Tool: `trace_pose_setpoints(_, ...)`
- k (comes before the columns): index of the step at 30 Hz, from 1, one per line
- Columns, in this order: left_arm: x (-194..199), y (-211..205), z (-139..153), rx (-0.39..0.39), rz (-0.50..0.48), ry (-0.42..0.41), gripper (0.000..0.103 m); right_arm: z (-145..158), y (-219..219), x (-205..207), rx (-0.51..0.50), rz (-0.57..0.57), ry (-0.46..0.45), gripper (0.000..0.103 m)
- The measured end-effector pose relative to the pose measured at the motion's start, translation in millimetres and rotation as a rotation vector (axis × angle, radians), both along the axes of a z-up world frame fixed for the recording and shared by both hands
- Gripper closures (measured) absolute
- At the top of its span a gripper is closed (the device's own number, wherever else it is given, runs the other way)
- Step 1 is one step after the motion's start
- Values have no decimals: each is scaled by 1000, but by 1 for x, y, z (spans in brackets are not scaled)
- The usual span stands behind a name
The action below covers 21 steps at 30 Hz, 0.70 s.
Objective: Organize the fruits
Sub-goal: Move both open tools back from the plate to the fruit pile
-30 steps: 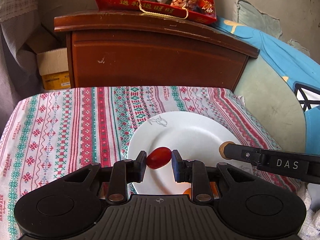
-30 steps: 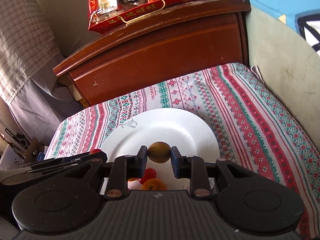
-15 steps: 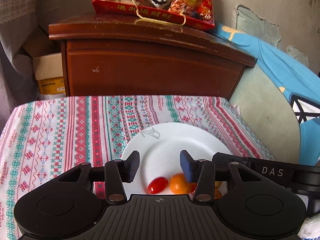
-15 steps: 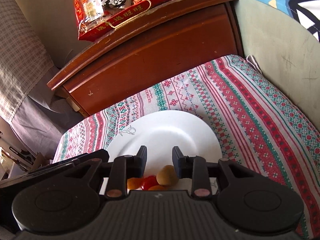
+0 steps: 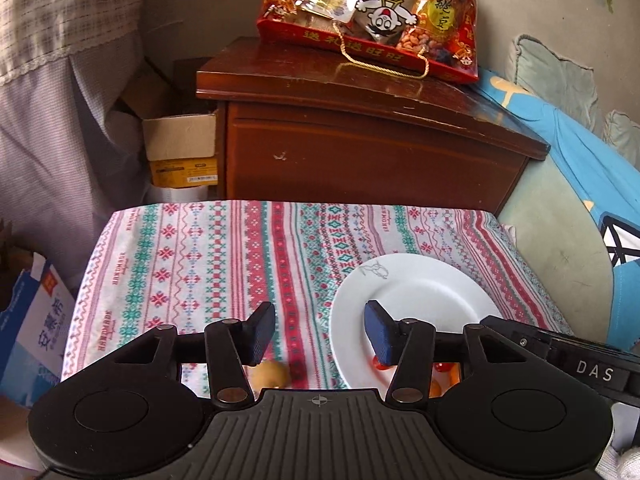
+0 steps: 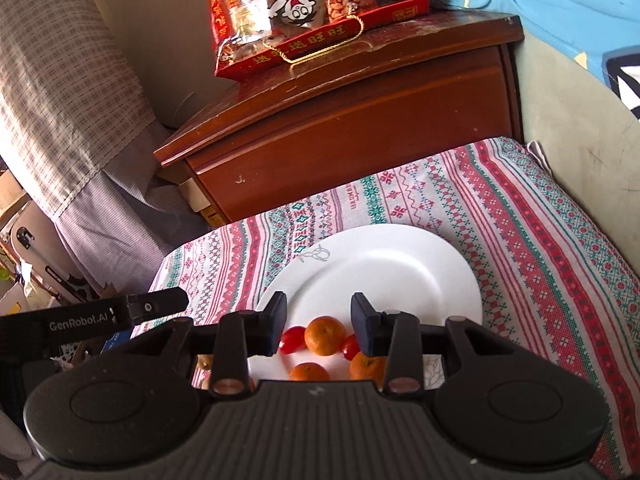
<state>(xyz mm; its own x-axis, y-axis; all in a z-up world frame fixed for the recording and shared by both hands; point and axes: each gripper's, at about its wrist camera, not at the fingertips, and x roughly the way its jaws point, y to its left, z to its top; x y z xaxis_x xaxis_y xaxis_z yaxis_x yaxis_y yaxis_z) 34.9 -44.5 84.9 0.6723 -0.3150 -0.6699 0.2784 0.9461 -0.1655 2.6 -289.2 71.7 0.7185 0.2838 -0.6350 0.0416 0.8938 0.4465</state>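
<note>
Both the left gripper (image 5: 318,330) and right gripper (image 6: 319,322) have just been opening and hold nothing. Fruits (image 6: 325,335) sit near on the plate (image 6: 400,264); a brown fruit (image 5: 270,374) lies on the cloth (image 5: 208,264) left. Approach it low, jaws straddling.

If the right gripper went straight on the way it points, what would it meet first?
Probably the white plate, just past the orange fruit seen between the open right gripper; depth is unclear, so it might clip that fruit.

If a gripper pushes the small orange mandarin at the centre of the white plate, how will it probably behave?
The small round orange mandarin would probably roll, since it is nearly spherical. The smooth white ceramic plate likely offers little grip. It may bump the red cherry tomato beside it.
</note>
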Motion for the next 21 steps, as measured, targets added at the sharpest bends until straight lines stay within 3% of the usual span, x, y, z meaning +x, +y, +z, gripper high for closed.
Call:
trace_pose_setpoints(13,-20,49,-13,-18,82,27,54,-3,38,-37,-25,87,2,66)
trace_pose_setpoints(21,-31,60,-30,9,63,42,54,-11,60,-46,-43,162,7,66)
